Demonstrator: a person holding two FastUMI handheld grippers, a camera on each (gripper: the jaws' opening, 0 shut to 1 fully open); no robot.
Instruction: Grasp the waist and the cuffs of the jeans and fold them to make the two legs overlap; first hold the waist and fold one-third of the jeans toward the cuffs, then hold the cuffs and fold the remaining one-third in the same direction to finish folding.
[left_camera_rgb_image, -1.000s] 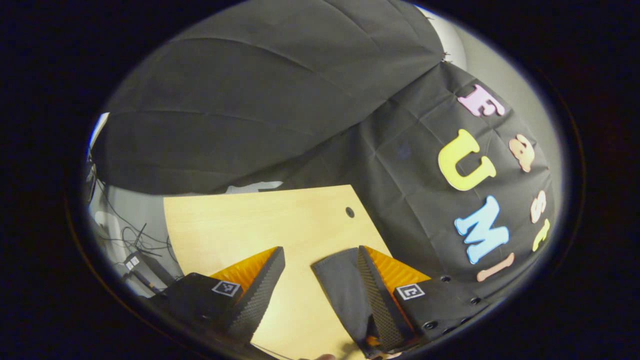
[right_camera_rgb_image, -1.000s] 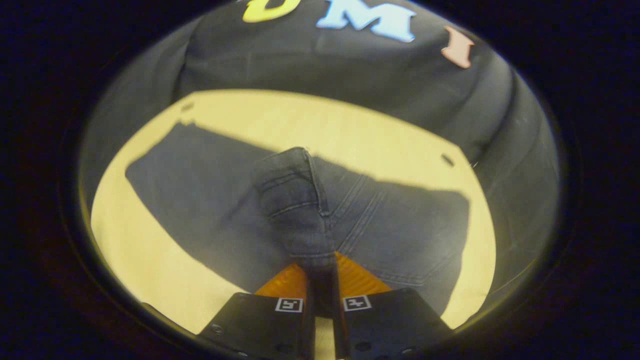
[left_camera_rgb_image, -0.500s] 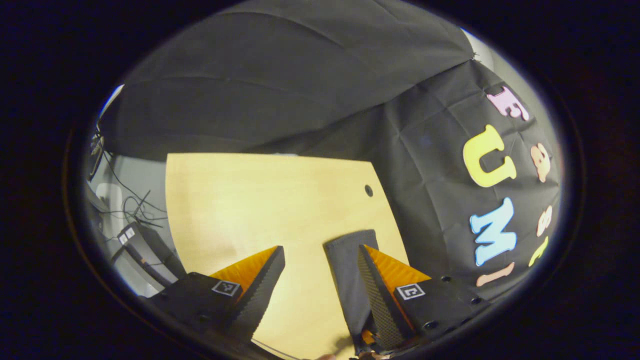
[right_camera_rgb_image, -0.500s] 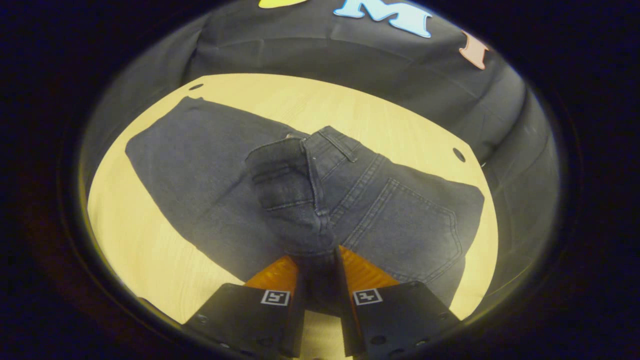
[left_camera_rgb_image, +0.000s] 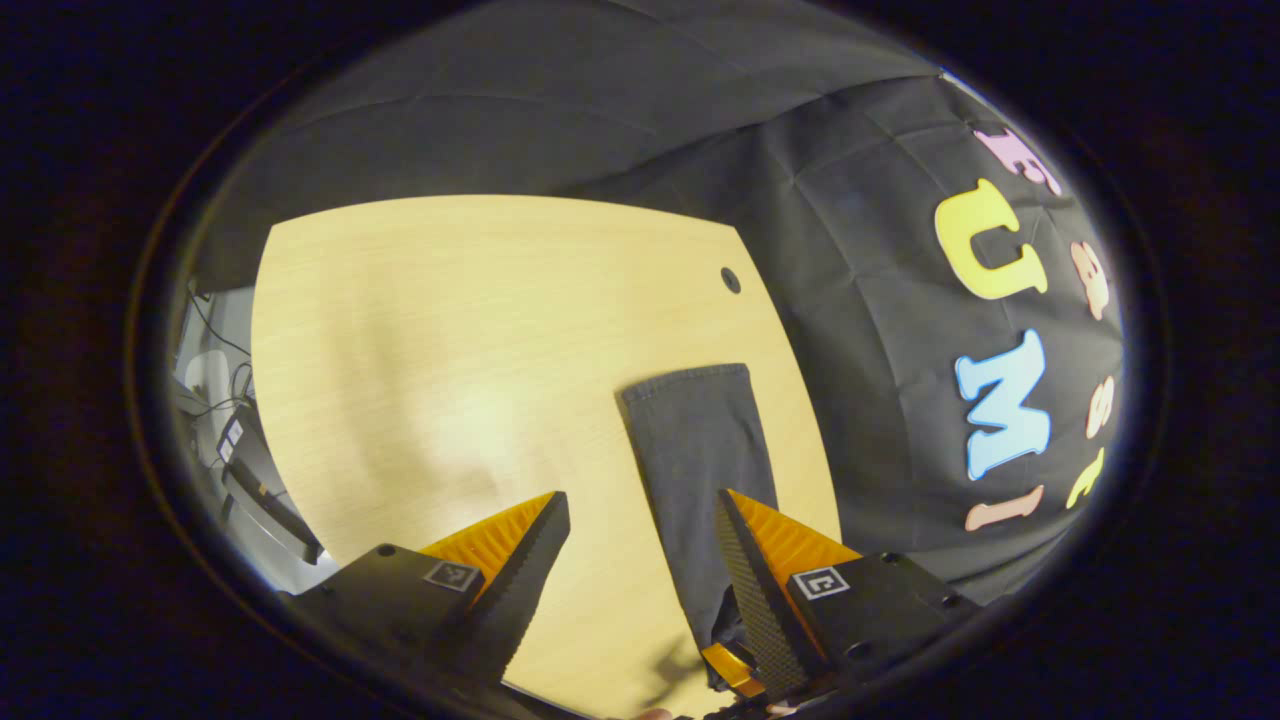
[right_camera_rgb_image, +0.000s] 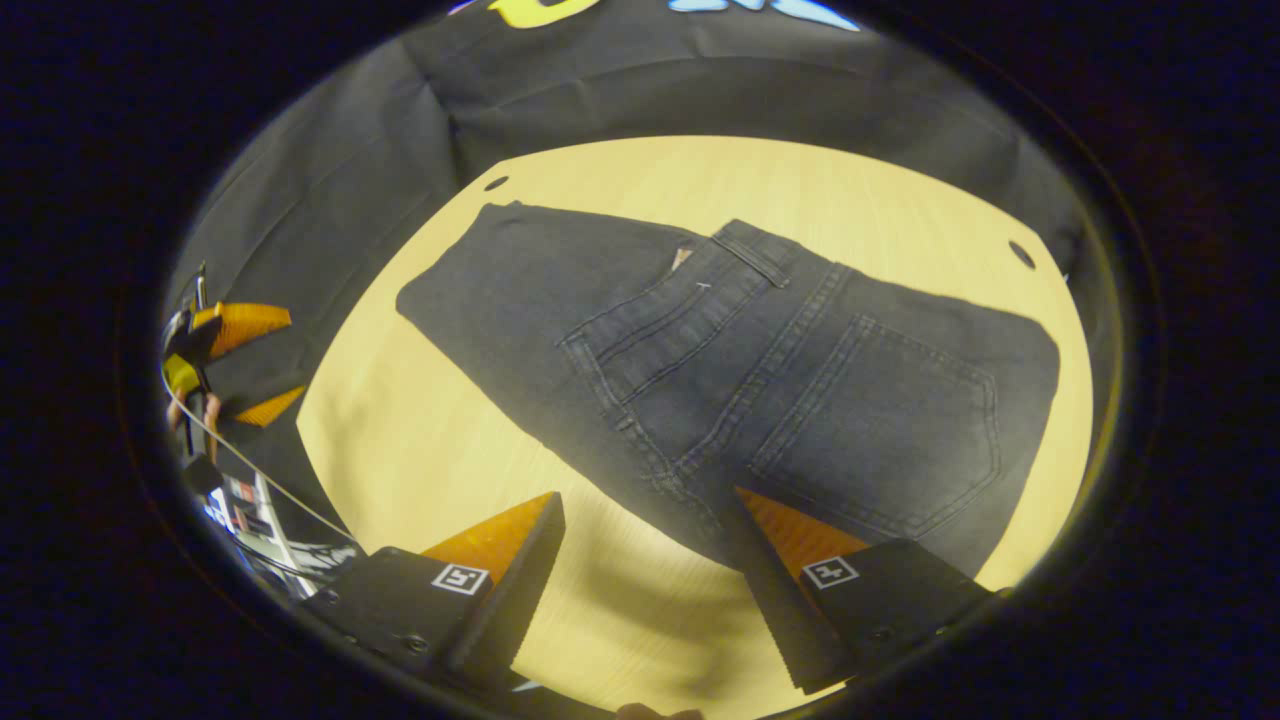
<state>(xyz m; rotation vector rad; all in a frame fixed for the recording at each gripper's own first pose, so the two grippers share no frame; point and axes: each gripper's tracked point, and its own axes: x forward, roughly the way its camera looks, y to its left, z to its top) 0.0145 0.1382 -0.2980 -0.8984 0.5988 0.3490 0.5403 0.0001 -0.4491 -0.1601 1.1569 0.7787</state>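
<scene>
In the right gripper view, the right claw (right_camera_rgb_image: 640, 560) is seen spread wide, nothing pinched between its fingers. The jeans (right_camera_rgb_image: 760, 370) are laid flat on the table (right_camera_rgb_image: 420, 450) just ahead of it, the waist end folded over so that the back pockets face up. The near edge of the denim runs just beyond the right-hand finger. Bare table lies ahead of the left-hand finger and under the gap. The left claw (right_camera_rgb_image: 235, 365) is seen far off to the left, past the table's edge.

In the left gripper view, the left claw (left_camera_rgb_image: 640, 560) is likewise spread. The cuff end (left_camera_rgb_image: 700, 450) lies ahead by its right-hand finger, and open table stretches away to the left.
</scene>
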